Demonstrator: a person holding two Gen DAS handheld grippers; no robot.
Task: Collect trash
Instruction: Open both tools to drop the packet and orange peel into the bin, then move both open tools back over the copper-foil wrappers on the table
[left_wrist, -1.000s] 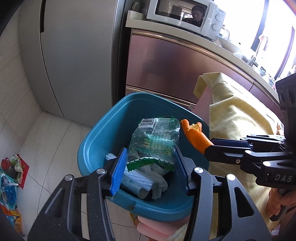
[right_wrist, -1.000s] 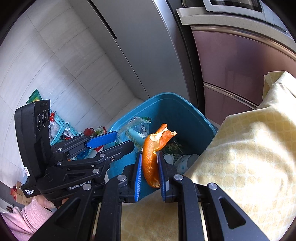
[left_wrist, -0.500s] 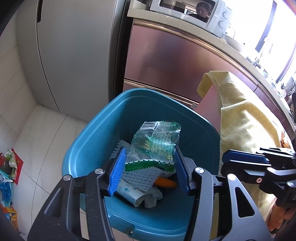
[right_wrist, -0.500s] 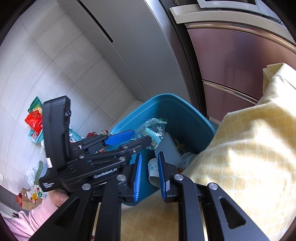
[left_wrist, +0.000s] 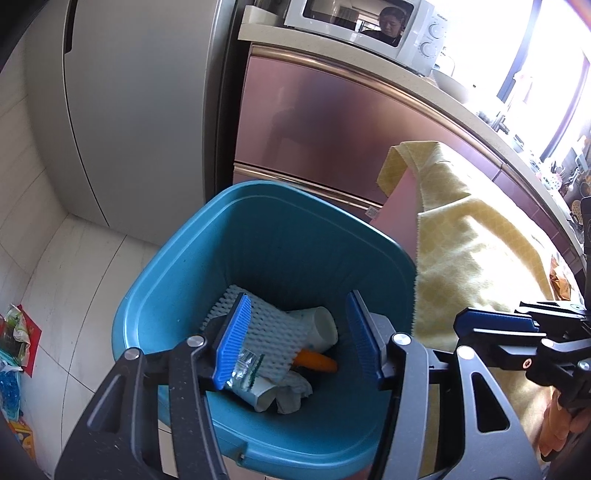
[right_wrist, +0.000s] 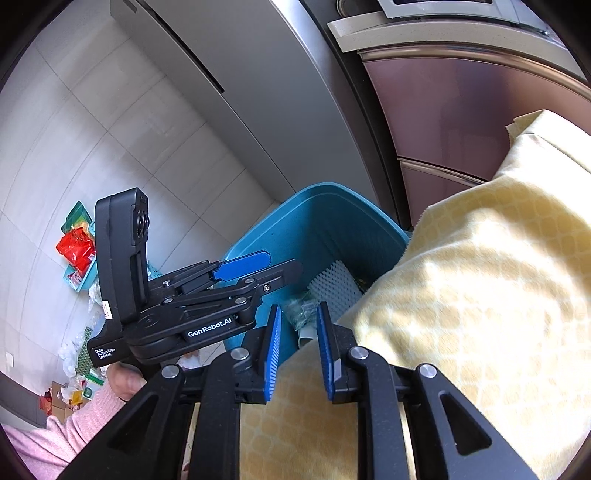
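My left gripper (left_wrist: 295, 332) tilts down, released, jaws just widened, over the blue bin (left_wrist: 177, 295); my right gripper (right_wrist: 298, 345), released, empty, sits above yellow cloth (right_wrist: 480, 295).

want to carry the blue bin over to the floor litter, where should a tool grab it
Grip the blue bin by its rim, on the near-left edge, coming from above with one finger inside and one outside. The wall there is thin, bare and open-topped; the yellow cloth crowds the right side.

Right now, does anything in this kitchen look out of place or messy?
Yes. Wrappers and packets lie scattered across the floor tiles left of the blue bin, instead of inside it. The yellow cloth also hangs rumpled beside the bin.
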